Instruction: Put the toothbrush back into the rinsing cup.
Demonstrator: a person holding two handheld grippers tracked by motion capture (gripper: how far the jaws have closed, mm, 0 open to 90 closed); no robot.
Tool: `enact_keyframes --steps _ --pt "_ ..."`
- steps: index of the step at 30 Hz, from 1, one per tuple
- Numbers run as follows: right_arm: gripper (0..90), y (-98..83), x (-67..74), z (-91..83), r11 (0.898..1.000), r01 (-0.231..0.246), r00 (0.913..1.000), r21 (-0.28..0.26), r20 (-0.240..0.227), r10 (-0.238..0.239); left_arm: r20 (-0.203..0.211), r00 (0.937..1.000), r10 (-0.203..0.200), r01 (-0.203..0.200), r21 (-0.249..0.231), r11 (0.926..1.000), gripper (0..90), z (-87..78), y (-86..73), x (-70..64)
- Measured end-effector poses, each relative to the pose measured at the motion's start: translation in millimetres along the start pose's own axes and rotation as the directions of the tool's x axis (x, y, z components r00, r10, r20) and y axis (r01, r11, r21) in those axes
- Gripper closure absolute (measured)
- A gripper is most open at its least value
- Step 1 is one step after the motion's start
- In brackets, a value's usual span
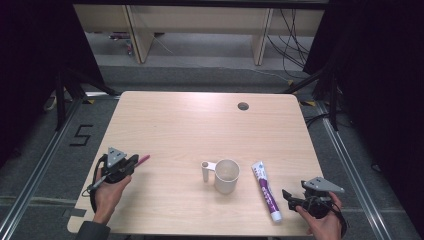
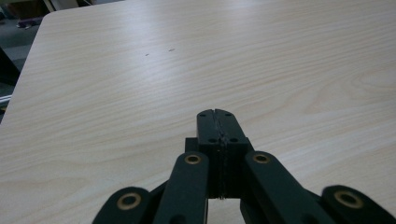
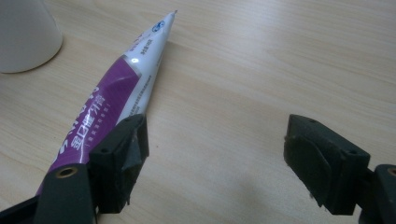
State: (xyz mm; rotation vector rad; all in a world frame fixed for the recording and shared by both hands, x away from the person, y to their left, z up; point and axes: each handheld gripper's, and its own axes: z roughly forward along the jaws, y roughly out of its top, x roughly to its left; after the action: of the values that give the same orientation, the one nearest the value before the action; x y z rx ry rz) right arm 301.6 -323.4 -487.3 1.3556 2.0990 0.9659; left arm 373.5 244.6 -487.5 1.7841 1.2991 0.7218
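The toothpaste tube (image 1: 266,190) was seen lying flat on the table (image 1: 200,125), near the near right corner. Its long axis ran from the near edge towards the far edge, tilted a little, with the cap end nearest the near edge and the flat crimped end pointing away, towards the white cup (image 1: 226,176). The cup stood just to the tube's left, apart from it.

The right gripper (image 1: 291,201) was held just beside the tube, on the side of the table's right edge, and its jaws were spread wide with nothing between them. In the right gripper view the tube (image 3: 112,98) was found off to one side of the right gripper (image 3: 215,140), passing by one jaw rather than through the gap. Bare wood lay between the jaws, and the cup (image 3: 23,37) stood at the upper corner. A sideways shift towards the tube, with the jaws set across its long axis, was judged to be needed before any grasp. The right hand was by far the nearer one.

The left gripper (image 1: 134,161) was held near the table's left edge, well apart from cup and tube. Its jaws were pressed together, and in the left gripper view nothing was seen between them (image 2: 215,114). In the high view a pink stick (image 1: 144,159) showed just past its tip; whether it was held could not be told.
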Motion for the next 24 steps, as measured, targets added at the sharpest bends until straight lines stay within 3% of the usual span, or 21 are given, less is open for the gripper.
enact_keyframes --steps 17,24 --pt "23.3 -0.1 -0.6 0.1 1.000 0.005 1.0000 -0.002 0.004 -0.005 -0.019 0.9976 -0.066 0.067 0.057 0.9961 89.5 26.0 1.9 17.3" --pt "23.4 -0.5 -0.6 0.5 1.000 -0.001 1.0000 -0.002 0.003 0.001 -0.032 0.9980 -0.055 0.057 0.096 0.9937 89.5 40.7 -0.4 14.9"
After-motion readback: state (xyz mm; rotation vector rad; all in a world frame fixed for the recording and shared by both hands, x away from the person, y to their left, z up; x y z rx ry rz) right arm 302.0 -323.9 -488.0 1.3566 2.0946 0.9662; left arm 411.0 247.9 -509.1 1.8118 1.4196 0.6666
